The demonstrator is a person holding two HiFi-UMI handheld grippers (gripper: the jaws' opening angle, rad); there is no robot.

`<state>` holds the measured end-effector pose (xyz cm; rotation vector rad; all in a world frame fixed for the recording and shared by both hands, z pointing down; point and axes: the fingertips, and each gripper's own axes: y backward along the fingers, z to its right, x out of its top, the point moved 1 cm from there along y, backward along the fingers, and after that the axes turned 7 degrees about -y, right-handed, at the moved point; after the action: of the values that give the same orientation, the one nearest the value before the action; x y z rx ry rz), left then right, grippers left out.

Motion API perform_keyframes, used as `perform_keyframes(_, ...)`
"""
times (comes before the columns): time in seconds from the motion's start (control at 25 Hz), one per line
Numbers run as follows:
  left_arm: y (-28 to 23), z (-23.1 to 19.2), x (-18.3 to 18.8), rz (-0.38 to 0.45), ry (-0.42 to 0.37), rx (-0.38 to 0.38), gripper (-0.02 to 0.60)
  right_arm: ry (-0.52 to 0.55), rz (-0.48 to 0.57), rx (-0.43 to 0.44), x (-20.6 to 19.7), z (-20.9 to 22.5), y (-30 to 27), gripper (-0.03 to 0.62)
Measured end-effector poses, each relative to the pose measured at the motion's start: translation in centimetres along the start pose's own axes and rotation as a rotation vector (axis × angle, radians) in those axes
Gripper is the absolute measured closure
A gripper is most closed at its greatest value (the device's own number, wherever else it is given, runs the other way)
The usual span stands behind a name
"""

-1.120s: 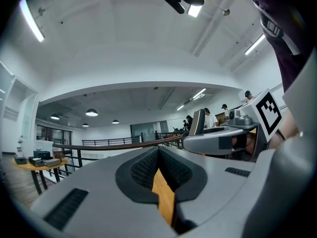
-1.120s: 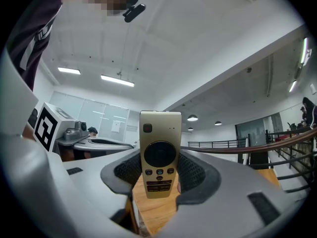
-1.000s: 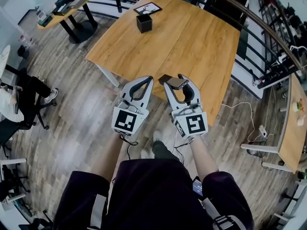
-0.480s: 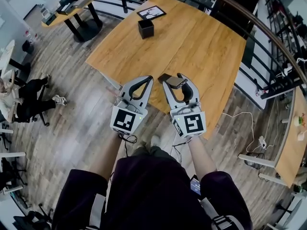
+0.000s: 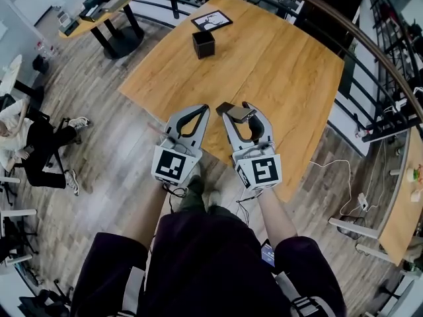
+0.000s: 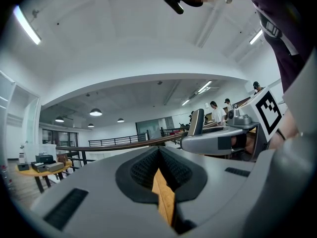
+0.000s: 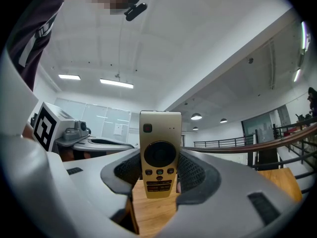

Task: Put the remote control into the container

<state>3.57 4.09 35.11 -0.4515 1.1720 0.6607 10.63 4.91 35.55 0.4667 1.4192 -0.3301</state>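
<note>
Your right gripper (image 5: 240,111) is clamped on the gold remote control (image 7: 159,155). The remote stands upright between its jaws, buttons facing that gripper's camera, over the near edge of the wooden tabletop (image 5: 277,65). Your left gripper (image 5: 195,113) sits just beside it, jaws pressed together with nothing between them. The black container (image 5: 203,44) stands well apart near the tabletop's far corner, beside a dark framed card (image 5: 211,20).

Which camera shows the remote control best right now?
The right gripper view: the remote control faces it, buttons visible, clamped in the right hand-held gripper. The head view shows only its top end; the left gripper view, a thin side-on sliver.
</note>
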Motion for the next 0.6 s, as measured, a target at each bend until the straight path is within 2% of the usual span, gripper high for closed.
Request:
perform_keyframes(0.08, -0.7, -1.0, -0.8, -0.023, 0.003, -0.007, 0.572, 0.0, -0.003, -0.005, -0.3, 0.4, -1.3, 0.373)
perform_keyframes(0.28, -2.8, -4.6, -2.4, -0.021, 0.014, -0.011, 0.571, 0.002, -0.01, -0.013, -1.0, 1.3, -5.5, 0.373)
perform_keyframes(0.48, -5.0, -9.2, -3.7, 0.035, 0.033, -0.006, 0.572, -0.003, -0.02, -0.04, -1.6, 1.9, -10.3, 0.373)
perform_keyframes(0.6, -6.0, -12.0, -5.1, -0.007, 0.042, -0.024, 0.572, 0.002, -0.032, -0.054, -1.9, 2.0, -13.4, 0.373)
